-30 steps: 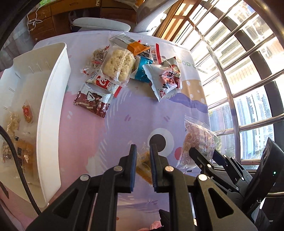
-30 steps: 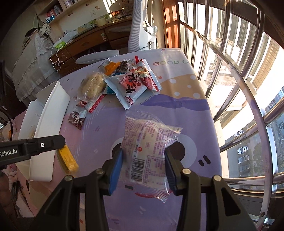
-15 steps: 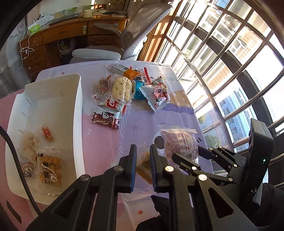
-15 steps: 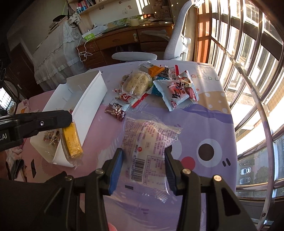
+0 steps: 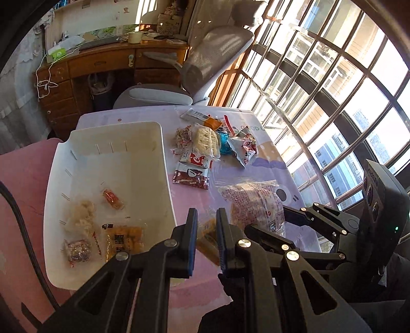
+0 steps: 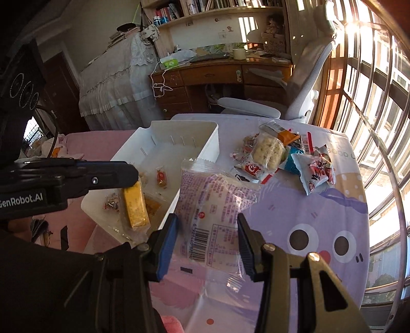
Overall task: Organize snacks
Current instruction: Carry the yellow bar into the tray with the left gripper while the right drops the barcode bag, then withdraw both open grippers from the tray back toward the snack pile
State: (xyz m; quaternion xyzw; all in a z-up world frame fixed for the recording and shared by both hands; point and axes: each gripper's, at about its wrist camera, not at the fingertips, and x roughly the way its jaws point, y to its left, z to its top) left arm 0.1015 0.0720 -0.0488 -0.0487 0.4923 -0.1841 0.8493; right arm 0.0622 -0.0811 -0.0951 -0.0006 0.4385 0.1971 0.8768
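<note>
Sunlit room: barred window (image 5: 333, 102) on right, wooden desk (image 6: 220, 74) and grey chair (image 5: 205, 64) behind table, bookshelf (image 6: 217, 10) above, lace-draped furniture (image 6: 115, 82) at left

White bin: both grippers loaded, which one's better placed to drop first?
Left, probably. The left gripper holds its yellow snack bar over the white bin. The right gripper holds its clear wrapped bun near the bin's side wall, mostly above the tablecloth.

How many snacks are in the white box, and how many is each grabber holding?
White box: 4 snacks
Left gripper: 1 yellow bar
Right gripper: 1 clear packet
Total: 6 snacks
</note>
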